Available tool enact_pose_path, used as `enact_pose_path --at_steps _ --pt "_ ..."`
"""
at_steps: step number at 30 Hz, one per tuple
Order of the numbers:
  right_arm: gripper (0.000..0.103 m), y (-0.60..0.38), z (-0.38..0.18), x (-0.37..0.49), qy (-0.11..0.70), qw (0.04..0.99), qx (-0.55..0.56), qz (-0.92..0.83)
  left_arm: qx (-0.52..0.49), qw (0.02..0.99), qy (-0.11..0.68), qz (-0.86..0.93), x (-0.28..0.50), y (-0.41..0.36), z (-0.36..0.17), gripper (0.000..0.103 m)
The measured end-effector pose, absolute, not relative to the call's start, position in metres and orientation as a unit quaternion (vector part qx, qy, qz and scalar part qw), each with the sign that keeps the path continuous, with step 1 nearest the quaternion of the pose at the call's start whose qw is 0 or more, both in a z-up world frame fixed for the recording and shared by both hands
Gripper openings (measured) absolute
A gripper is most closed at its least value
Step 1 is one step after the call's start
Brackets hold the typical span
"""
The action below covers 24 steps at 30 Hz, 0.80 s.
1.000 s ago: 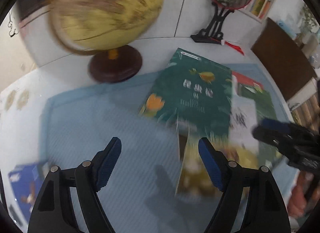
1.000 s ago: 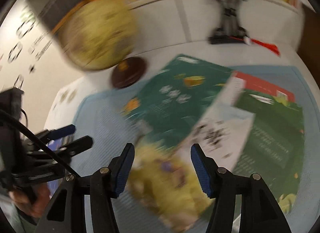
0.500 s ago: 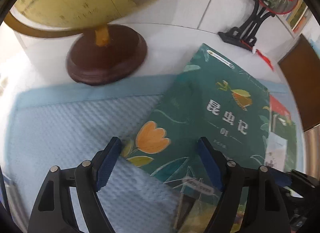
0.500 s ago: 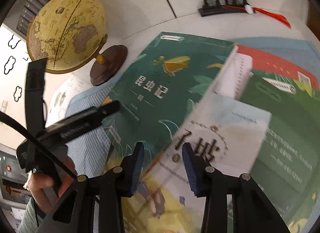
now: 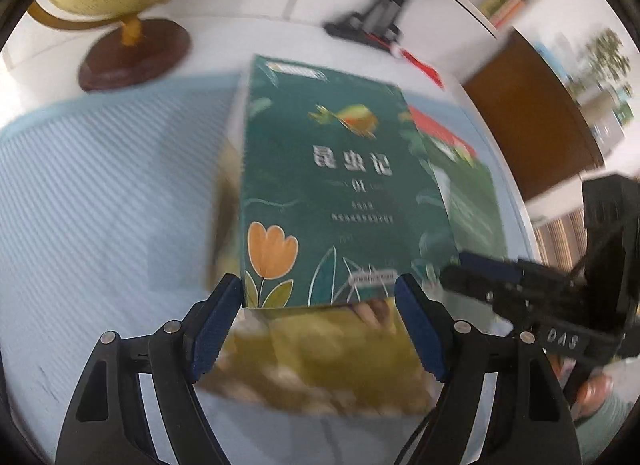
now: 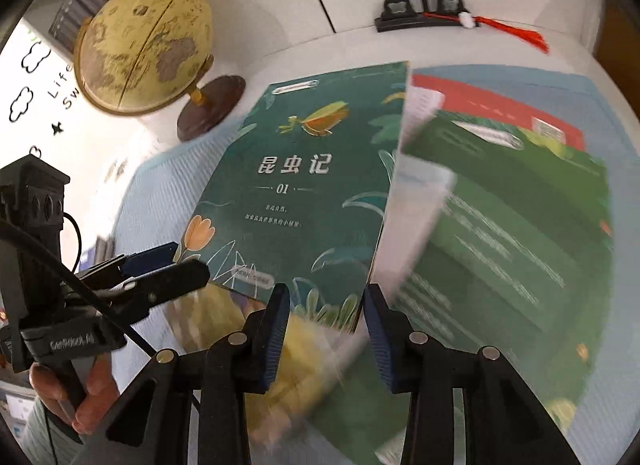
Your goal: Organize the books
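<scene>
A dark green book with an orange tulip (image 5: 340, 193) lies on top of a spread pile, partly over a yellow book (image 5: 320, 361). My left gripper (image 5: 320, 325) stands open and wide, its pads either side of the green book's near edge, touching nothing that I can see. My right gripper (image 6: 326, 325) hovers with a narrow gap over the green book's (image 6: 304, 185) near right corner; its pads press on nothing. To the right lie a brighter green book (image 6: 500, 225), a red book (image 6: 480, 105) and a pale one (image 6: 420, 185). Each gripper shows in the other's view: the left gripper (image 6: 168, 269), the right gripper (image 5: 472, 277).
The books rest on a light blue ribbed mat (image 5: 100, 185) on a white table. A yellow globe (image 6: 144, 45) on a brown base stands at the back left. A black fan stand (image 6: 420, 5) with a red tassel is behind. A hand (image 6: 80, 397) holds the left gripper.
The left gripper swung from near the globe's base to the green book's near edge. The right gripper's jaws narrowed and it sank toward the book's corner.
</scene>
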State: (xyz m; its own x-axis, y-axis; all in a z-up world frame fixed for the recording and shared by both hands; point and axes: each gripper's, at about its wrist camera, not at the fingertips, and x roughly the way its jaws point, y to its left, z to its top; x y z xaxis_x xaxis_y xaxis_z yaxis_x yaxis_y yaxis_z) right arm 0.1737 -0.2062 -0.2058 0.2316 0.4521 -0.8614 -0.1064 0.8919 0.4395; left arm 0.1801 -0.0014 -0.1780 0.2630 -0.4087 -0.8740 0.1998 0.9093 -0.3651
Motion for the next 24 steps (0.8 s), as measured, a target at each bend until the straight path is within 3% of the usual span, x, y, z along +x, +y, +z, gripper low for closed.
enact_pose_path --at_steps 9,13,15,18,24 --pt "0.038 -0.254 -0.210 0.134 0.612 0.755 0.159 0.173 -0.113 0.787 0.583 -0.170 0.162 -0.011 -0.186 0.072" --pt "0.038 -0.256 -0.212 0.155 0.596 0.771 0.168 0.153 -0.116 0.799 0.574 -0.139 0.178 -0.015 -0.191 0.065" --pt "0.038 -0.250 -0.218 0.163 0.596 0.770 0.166 0.153 -0.126 0.794 0.576 -0.145 0.180 -0.020 -0.191 0.055" --pt "0.038 -0.240 -0.219 0.164 0.593 0.775 0.151 0.159 -0.126 0.801 0.570 -0.136 0.172 -0.027 -0.189 0.055" --pt "0.038 -0.265 -0.218 0.146 0.601 0.769 0.124 0.177 -0.294 0.766 0.520 -0.237 0.141 -0.013 -0.171 0.055"
